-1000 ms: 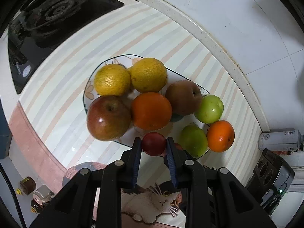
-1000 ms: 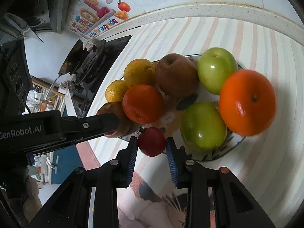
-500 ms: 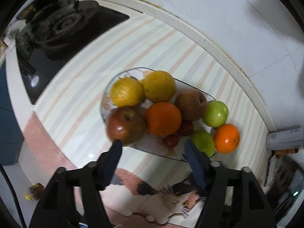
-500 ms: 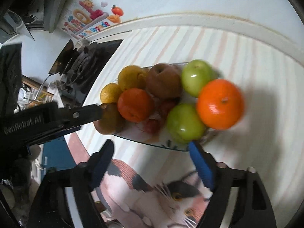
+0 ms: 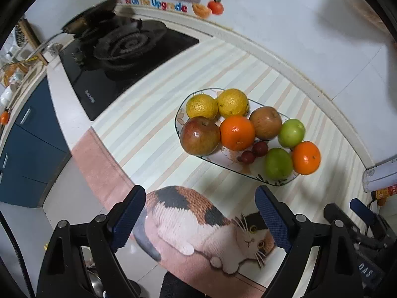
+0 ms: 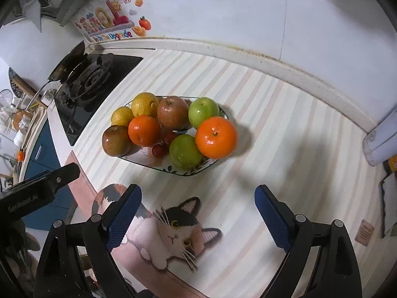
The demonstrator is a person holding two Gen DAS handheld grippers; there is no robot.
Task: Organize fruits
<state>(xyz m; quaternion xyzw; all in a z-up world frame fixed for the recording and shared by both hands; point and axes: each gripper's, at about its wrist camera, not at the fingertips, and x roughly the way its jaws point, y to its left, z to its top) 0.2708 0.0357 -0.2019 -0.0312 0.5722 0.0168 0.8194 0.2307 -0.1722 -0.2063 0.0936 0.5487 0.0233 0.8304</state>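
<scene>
A patterned plate lies ahead of the spread fingers, heaped with two yellow citrus, two reddish apples, two oranges, two green fruits and two small red ones, perhaps plums.

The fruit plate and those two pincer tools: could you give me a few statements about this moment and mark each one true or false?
1. Both the left gripper and the right gripper are open and hold nothing. True.
2. The plate holds three oranges. False: two oranges are on it.
3. Two small dark red fruits lie on the plate among the bigger fruit. True.
4. The plate sits on the gas stove. False: it rests on the striped mat beside the stove.
5. Two green apples flank the orange at the plate's right end. True.
</scene>
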